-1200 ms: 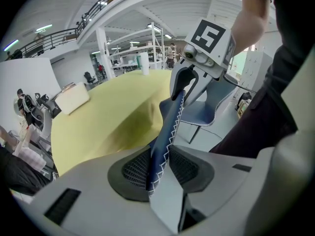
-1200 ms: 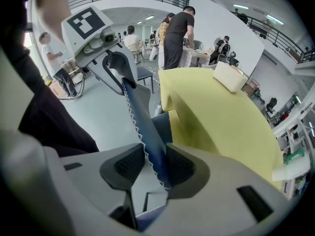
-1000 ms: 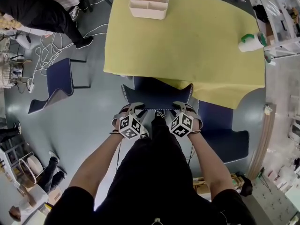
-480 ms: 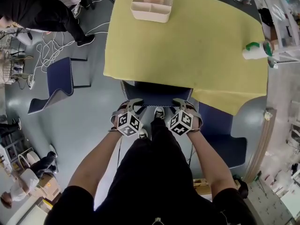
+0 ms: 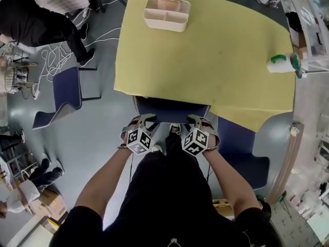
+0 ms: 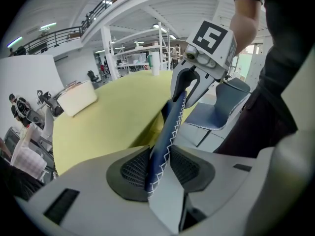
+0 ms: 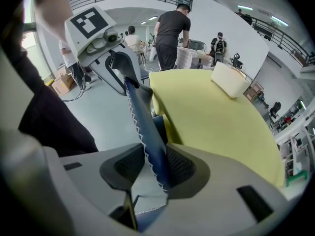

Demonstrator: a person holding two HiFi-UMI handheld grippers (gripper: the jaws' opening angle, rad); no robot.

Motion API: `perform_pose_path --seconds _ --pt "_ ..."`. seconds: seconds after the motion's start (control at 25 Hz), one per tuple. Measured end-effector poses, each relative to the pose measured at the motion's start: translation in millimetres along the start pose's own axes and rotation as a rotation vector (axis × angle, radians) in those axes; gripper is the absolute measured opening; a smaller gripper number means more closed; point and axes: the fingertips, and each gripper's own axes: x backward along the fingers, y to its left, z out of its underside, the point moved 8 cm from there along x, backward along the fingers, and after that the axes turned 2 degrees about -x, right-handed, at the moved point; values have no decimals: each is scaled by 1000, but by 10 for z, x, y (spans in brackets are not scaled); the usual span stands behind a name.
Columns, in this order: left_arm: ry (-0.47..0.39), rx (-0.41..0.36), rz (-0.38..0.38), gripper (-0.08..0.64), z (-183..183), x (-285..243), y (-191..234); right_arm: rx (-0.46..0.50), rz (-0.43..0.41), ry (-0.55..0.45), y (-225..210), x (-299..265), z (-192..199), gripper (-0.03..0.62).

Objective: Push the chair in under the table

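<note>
Ahead of the right gripper [image 5: 198, 120] the table [image 5: 216, 60] edge overhangs the chair back [image 5: 172, 108]; a 2nd chair [image 5: 241, 148] stands just to its right. Left of the left gripper [image 5: 144, 120], its jaws just eased wider on the back, the floor [image 5: 103, 133] lies bare.

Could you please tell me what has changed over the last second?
The chair slid further under the table; the left hand-held gripper and right hand-held gripper went with it, clamped on its backrest. The left one's jaws have just been opening a little, backrest still between them. Tray and bottle stayed put.
</note>
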Motion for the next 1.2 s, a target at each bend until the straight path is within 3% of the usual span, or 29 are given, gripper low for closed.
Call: perform_pose_path --seconds 0.2,0.36,0.56,0.72,0.8,1.0,1.2 --pt "19 53 67 143 5 -8 66 17 -33 -2 -20 -10 -13 143" --pt "44 51 110 152 29 -11 93 40 -65 22 -14 -13 -39 143" --pt "85 38 108 152 101 54 63 11 -95 46 56 29 -94 143" --pt "65 103 92 150 151 150 87 8 -48 50 78 148 -146 141" --pt "54 119 84 147 128 233 71 -26 -21 26 85 274 -160 133" --pt "20 156 80 118 39 426 107 -158 48 -104 29 615 -239 37" --pt "-81 220 56 48 -44 674 208 -141 83 -252 117 852 -486 21"
